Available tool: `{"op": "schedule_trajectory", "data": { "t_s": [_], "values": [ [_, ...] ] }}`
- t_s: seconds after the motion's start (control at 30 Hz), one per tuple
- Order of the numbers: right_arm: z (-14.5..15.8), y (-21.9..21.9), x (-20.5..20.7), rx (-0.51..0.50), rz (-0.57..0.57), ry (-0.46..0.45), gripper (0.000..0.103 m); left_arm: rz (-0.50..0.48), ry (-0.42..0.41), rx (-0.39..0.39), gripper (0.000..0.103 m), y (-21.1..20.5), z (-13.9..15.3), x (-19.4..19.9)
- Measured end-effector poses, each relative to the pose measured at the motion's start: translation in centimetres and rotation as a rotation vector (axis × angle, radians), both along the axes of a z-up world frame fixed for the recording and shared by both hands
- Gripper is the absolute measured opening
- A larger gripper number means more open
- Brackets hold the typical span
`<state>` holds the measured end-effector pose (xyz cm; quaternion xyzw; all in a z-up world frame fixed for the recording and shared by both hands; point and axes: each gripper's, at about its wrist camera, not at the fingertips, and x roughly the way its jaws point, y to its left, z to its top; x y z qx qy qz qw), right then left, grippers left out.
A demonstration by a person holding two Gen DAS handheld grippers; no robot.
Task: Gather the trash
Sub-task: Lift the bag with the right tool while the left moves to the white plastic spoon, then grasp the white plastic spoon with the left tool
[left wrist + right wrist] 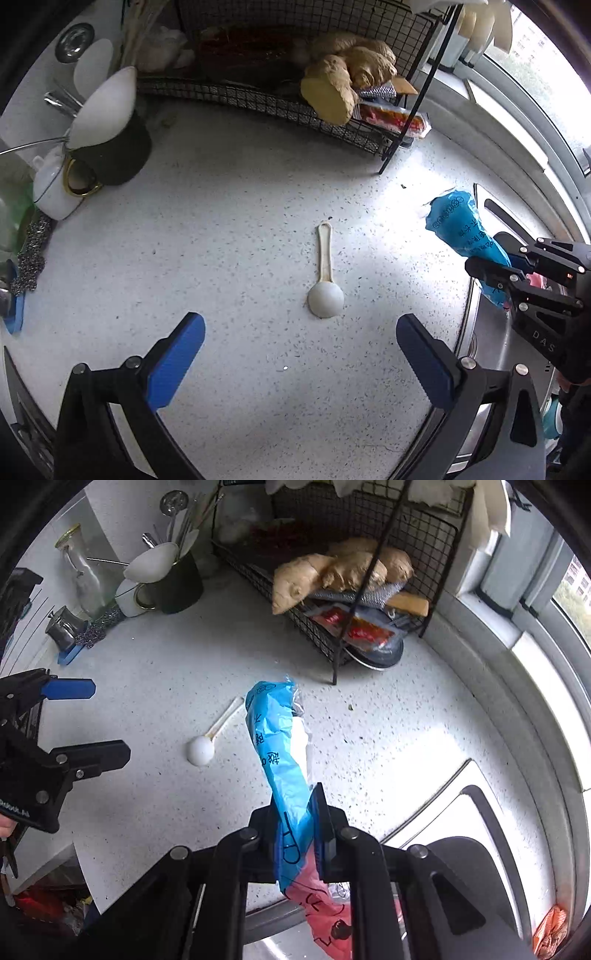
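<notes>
The right gripper (301, 827) is clamped tight on a blue-and-pink plastic wrapper (280, 753), its pads pinching the crumpled film about midway along, so the blue end sticks out ahead of the fingertips and the pink end hangs back beneath the jaws, over the edge of the steel sink (476, 812). The wrapper looks thin, light and limp; it keeps its shape only because it is bunched, and the slick film could slide out if the pinch slackens. A hold across the thickest bunched part, as here, seems the safest.

The left gripper (301, 358) stands wide open and holds nothing, pointing steeply down at the speckled countertop (221, 206). Just ahead of it, between the lines of its two fingers, lies a small white plastic scoop (325, 280), bowl side down and nearest the gripper, handle pointing away. It looks rigid, light and smooth; the domed bowl would likely slip between the pads, so the flat, narrow handle is the better place to take it, across its width. Farther ahead stands a black wire rack (332, 122) with ginger root (347, 74).
</notes>
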<state>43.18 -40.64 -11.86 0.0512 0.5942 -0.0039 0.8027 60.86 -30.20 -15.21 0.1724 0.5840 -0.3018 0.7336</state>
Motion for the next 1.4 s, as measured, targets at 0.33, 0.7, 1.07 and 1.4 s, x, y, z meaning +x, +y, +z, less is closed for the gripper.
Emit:
{"op": "schedule_trajectory", "data": {
  "t_s": [0.33, 0.7, 1.07, 1.4],
  "values": [
    [-1.7, -2.3, 0.1, 0.036, -0.050, 0.015, 0.012, -0.040, 0.022, 0.108, 0.090, -4.1, -4.9, 2.1],
    [-2.6, -3.5, -0.6, 0.067, -0.085, 0.024, 0.012, -0.084, 0.021, 0.150, 0.058, -6.9, -7.3, 2.0],
    [-2.8, -4.4, -1.9, 0.084, -0.120, 0.024, 0.012, -0.123, 0.021, 0.147, 0.009, -7.9, -7.5, -1.1],
    [-2.4, -3.9, -2.6, 0.100, -0.105, 0.025, 0.012, -0.079, 0.038, 0.148, 0.008, -6.0, -8.2, -2.2]
  ]
}}
